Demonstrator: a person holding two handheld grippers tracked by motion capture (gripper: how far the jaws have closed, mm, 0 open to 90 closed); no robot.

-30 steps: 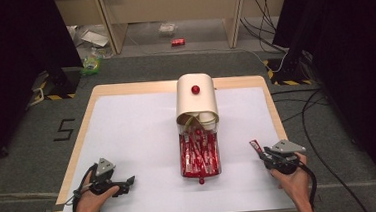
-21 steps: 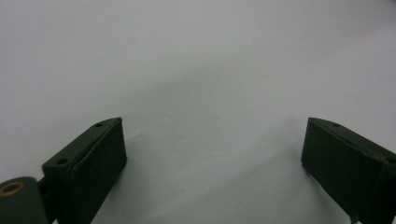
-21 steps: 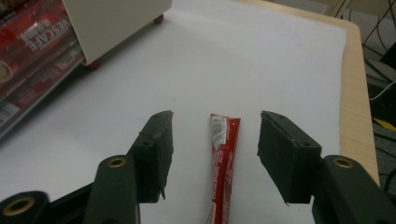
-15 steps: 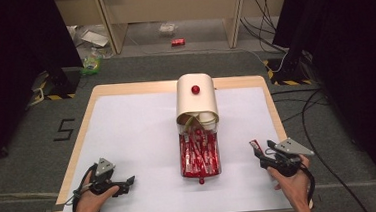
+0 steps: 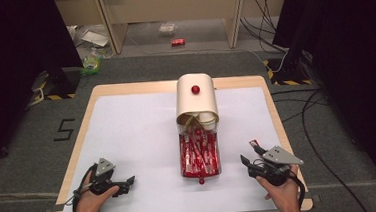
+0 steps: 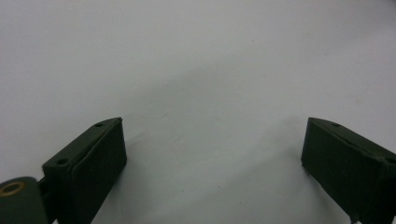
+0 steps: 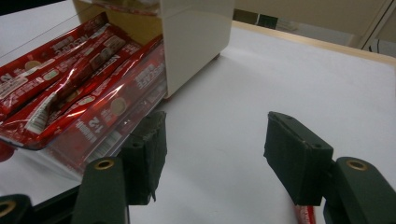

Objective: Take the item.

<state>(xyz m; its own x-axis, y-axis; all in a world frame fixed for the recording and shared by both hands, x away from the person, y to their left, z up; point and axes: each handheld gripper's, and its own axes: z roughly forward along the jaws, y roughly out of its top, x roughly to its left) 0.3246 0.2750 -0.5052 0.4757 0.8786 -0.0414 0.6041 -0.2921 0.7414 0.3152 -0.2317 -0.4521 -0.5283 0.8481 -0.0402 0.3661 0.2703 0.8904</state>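
Observation:
A cream box [image 5: 196,104] with a red knob [image 5: 195,89] on top stands mid-table. Its clear drawer [image 5: 200,171] is pulled out toward me and holds several red sachets [image 5: 198,153]. My left gripper [image 5: 126,184] rests on the white table near the front left, open, with bare surface between its jaws [image 6: 215,126]. My right gripper [image 5: 250,155] sits right of the drawer, open and empty [image 7: 217,126]. Its left jaw is close to the drawer's clear wall [image 7: 116,135]. A red sachet [image 7: 306,213] peeks from under its right jaw, also visible as a red sachet [image 5: 253,144] by the jaw tip.
The white mat [image 5: 127,130] covers a wooden table [image 5: 85,105] with broad bare areas left and right of the box. The drawer's small red knob [image 5: 201,181] points at the front edge. Cables and clutter lie on the floor beyond the table.
My right gripper has shifted slightly toward the front edge. The left gripper, box and drawer have not moved.

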